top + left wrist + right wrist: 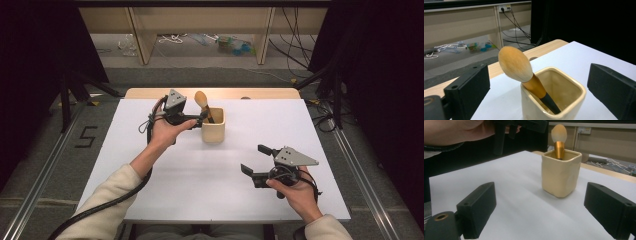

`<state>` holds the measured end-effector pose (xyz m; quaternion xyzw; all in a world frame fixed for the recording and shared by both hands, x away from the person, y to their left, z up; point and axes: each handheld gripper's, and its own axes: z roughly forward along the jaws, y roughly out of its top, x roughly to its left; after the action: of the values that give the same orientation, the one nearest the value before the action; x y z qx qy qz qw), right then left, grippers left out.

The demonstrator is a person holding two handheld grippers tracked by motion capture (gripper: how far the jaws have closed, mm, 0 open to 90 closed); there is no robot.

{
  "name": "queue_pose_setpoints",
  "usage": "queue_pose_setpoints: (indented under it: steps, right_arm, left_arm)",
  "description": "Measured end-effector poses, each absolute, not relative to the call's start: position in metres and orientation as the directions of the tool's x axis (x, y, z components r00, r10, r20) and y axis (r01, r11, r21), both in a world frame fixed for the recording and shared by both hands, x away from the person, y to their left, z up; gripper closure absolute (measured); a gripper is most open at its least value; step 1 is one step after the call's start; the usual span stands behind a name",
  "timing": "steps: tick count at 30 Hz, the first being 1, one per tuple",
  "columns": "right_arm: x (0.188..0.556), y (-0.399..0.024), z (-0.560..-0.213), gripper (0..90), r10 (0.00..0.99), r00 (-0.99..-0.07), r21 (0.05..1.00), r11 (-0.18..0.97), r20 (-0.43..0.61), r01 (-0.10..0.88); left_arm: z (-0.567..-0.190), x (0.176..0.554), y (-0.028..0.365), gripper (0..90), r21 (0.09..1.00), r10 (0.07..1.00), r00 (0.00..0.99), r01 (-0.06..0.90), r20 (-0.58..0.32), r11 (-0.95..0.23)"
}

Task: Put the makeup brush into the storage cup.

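A cream square cup (213,127) stands toward the back of the white table (200,190). A makeup brush (201,99) leans inside it, its orange bristle head up and tilted left. My left gripper (198,120) hovers just left of the cup, open. In the left gripper view the brush (515,63) and cup (574,86) sit between the wide jaws of this gripper (536,85), untouched. My right gripper (254,159) rests near the front right, open and empty, pointing at the cup (560,177) and brush (559,133) from a distance.
A wooden strip (150,93) borders the table's far edge. Beyond it are a shelf frame, cables and small clutter (232,45) on the floor. Dark curtains hang on both sides. The left hand (454,131) shows at the top of the right gripper view.
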<state>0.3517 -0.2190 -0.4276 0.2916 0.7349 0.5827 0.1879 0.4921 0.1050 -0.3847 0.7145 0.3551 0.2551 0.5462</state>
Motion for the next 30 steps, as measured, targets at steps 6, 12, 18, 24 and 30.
queue_pose_setpoints:
  steps: [6,12,18,24,30]
  right_arm:
    - [0.352,-0.219,-0.428,11.6,0.649,-0.758,0.966,0.155,0.059,0.208]
    - [0.353,-0.219,-0.428,11.6,0.651,-0.758,0.970,0.157,0.038,0.183]
    - [0.352,-0.219,-0.428,11.6,0.653,-0.756,0.964,0.160,0.057,0.211]
    - [0.352,-0.218,-0.428,11.6,0.655,-0.753,0.966,0.153,0.059,0.208]
    - [0.352,-0.218,-0.428,11.6,0.654,-0.754,0.967,0.155,0.054,0.204]
  left_arm:
    - [-0.381,0.477,0.113,3.3,0.966,0.768,0.641,0.200,-0.002,-0.165]
    - [-0.381,0.462,0.126,3.4,0.968,0.765,0.644,0.189,0.005,-0.166]
    - [-0.387,0.450,0.137,3.9,0.968,0.765,0.645,0.192,-0.001,-0.161]
    - [-0.390,0.438,0.148,3.8,0.970,0.760,0.650,0.189,-0.007,-0.153]
    - [-0.393,0.425,0.157,4.0,0.975,0.761,0.648,0.180,-0.019,-0.129]
